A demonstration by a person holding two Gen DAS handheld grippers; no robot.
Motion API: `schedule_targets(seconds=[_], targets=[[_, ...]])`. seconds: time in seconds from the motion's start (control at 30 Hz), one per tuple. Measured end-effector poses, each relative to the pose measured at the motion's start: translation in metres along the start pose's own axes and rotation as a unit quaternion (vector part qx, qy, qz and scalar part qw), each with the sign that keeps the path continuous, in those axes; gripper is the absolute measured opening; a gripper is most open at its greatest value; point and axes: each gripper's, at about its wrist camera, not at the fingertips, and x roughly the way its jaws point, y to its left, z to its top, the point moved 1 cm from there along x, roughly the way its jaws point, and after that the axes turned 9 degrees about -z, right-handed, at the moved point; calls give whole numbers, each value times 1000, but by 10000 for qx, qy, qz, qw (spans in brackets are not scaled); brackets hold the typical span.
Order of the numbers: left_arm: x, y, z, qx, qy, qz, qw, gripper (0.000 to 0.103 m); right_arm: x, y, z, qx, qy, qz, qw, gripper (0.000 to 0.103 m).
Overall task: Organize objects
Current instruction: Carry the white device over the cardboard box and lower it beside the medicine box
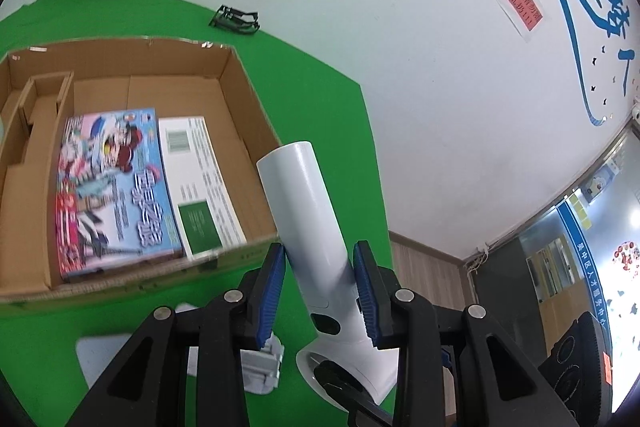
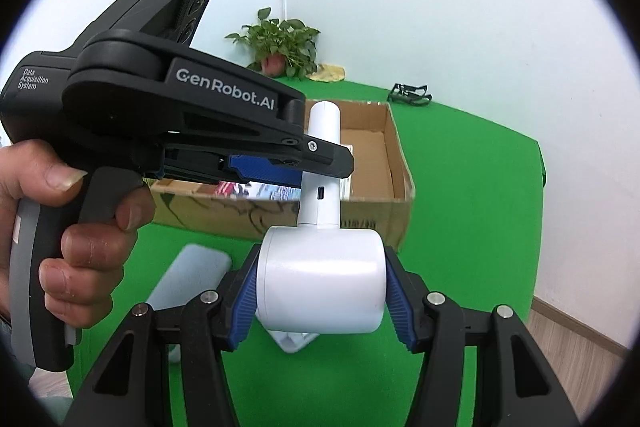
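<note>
Green table [image 2: 472,187] against white walls, plant [image 2: 280,47] in the far corner. Landmark: open cardboard box [image 1: 236,95] on the green cloth, with a comic book [image 1: 108,183] and a white leaflet [image 1: 200,183] lying flat inside.

White hair dryer [image 2: 320,287] is off the table, just on the near side of the box, gripped by both tools. Right gripper [image 2: 320,291] is about half open, pads clamped on each end of the fat barrel. Left gripper [image 1: 320,291] is narrower, pads pressed on either side of the slim handle [image 1: 308,203], which points up toward the box. A hand [image 2: 76,227] works the left tool's trigger.

Likely a two-point grip so the T-shaped dryer can't swing while carried. Box sits open and half free, probably the target. A flat white item [image 2: 188,279] and a grey block [image 1: 260,367] lie on the cloth nearer than the box, not yet sorted. Black clip-like thing [image 1: 236,19] beyond the box.
</note>
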Motion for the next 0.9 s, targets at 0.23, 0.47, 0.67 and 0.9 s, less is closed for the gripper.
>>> schedule_targets(seconds=[0.23, 0.47, 0.67, 0.9], targets=[[-9, -6, 35, 195, -105, 100, 9997, 32, 14, -2, 27, -67, -127, -24, 9999, 55], [3, 7, 70, 136, -123, 167, 9997, 32, 44, -8, 53, -123, -52, -16, 9999, 55], [33, 40, 91, -73, 71, 155, 9998, 32, 80, -7, 59, -173, 209, 7, 9996, 55], [69, 75, 108, -246, 288, 212, 9991, 32, 124, -13, 64, -275, 548, 8, 9981, 55]])
